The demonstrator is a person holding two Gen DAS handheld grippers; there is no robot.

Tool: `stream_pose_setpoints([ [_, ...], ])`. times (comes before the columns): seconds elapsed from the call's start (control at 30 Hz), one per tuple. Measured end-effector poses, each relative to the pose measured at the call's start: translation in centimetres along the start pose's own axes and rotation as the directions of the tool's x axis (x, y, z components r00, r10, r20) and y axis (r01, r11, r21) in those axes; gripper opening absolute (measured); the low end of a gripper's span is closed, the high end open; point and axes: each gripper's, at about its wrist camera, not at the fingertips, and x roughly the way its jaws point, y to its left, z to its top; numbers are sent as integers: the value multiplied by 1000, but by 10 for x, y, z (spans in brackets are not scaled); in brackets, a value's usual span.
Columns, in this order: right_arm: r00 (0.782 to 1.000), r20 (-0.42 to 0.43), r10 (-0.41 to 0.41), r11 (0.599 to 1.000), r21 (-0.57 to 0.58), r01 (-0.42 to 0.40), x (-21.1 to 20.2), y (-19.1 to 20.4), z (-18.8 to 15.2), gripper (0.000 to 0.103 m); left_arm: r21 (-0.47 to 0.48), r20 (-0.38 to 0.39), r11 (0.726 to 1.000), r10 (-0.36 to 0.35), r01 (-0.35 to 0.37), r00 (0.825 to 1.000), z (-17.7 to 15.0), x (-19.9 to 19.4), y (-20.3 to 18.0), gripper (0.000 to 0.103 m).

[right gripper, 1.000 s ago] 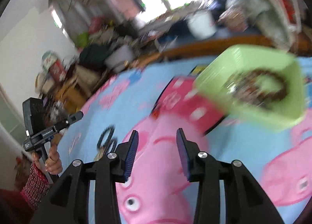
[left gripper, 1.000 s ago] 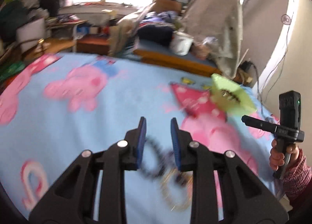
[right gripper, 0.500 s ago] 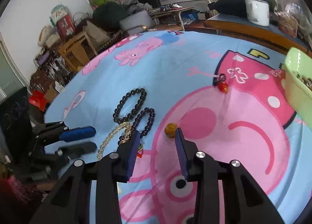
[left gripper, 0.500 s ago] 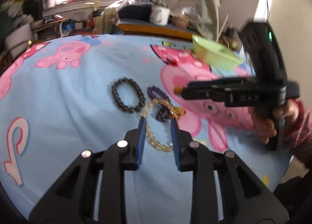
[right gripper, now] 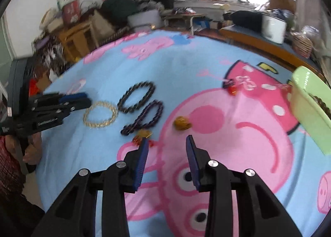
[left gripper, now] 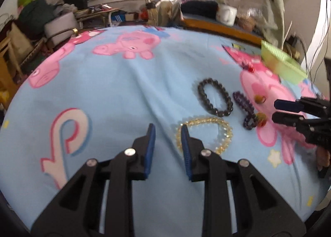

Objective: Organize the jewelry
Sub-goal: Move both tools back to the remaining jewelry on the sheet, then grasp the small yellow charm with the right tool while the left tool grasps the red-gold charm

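On the blue cartoon blanket [left gripper: 115,84] lie a yellow bead bracelet [left gripper: 224,128], a black bead bracelet [left gripper: 215,100] and a purple one [left gripper: 245,111]. My left gripper [left gripper: 168,133] is open with nothing between its fingers, its right tip at the yellow bracelet's left edge. My right gripper [right gripper: 167,144] is narrowly open and empty. It hovers just short of an amber piece [right gripper: 182,123], with a small amber and red piece [right gripper: 143,135] by its left tip. A light green tray [right gripper: 310,108] at the right holds a dark bracelet [right gripper: 322,102].
A red bead [right gripper: 231,89] lies farther up the blanket. The left gripper [right gripper: 76,102] and its hand show at the right wrist view's left edge; the right gripper [left gripper: 287,111] enters the left wrist view from the right. Cluttered furniture and a wooden bed edge [right gripper: 258,40] ring the blanket.
My right gripper swung from the green tray to the loose pieces, then held. My left gripper sank closer to the blanket and shifted left, so the bracelets now sit to its right.
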Motion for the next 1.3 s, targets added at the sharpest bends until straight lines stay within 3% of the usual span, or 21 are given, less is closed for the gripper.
stream_pose_setpoints([
  [0.1, 1000, 10, -14, 999, 47, 13, 1, -14, 8, 7, 15, 46, 997, -76, 75, 996, 0, -15, -9, 24],
  [0.3, 1000, -11, -2, 998, 65, 2, 25, -20, 22, 0, 181, 83, 972, -165, 148, 983, 2, -20, -63, 24],
  [0.53, 999, -40, 12, 999, 34, -11, 9, -19, -8, 0, 409, 76, 902, -183, 137, 980, -9, -12, -114, 24],
  [0.77, 996, 15, 89, 980, 177, -91, -24, -38, -45, 0, 505, 31, 836, -268, 216, 963, 2, 13, -132, 24],
  [0.87, 987, 48, 154, 951, 262, -162, -26, -52, -49, 0, 488, -21, 840, -261, 237, 965, 6, 29, -131, 24],
  [0.97, 976, 76, 205, 933, 287, -218, -28, -57, -50, 0, 462, -71, 837, -296, 295, 952, 8, 36, -127, 22],
  [1.0, 973, 79, 217, 929, 289, -231, -28, -58, -49, 0, 461, -78, 831, -312, 312, 947, 8, 36, -127, 11],
  [1.03, 971, 80, 225, 927, 291, -238, -28, -58, -49, 0, 458, -107, 817, -342, 351, 934, 6, 36, -127, 5],
  [1.1, 966, 83, 244, 921, 293, -257, -29, -60, -48, 0, 456, -171, 775, -405, 437, 898, 0, 35, -132, 4],
  [1.2, 955, 106, 276, 904, 310, -295, -32, -63, -49, 0, 487, -182, 715, -478, 501, 859, -9, 20, -136, 4],
  [1.23, 954, 114, 277, 899, 320, -299, -32, -65, -49, 0, 475, -171, 710, -506, 521, 845, -8, 14, -133, 4],
  [1.27, 952, 122, 280, 894, 329, -305, -34, -68, -49, 0, 467, -150, 718, -510, 516, 847, -7, 10, -131, 4],
  [1.3, 948, 137, 286, 887, 336, -316, -36, -70, -50, 0, 450, -121, 744, -498, 495, 859, -3, 8, -126, 7],
])
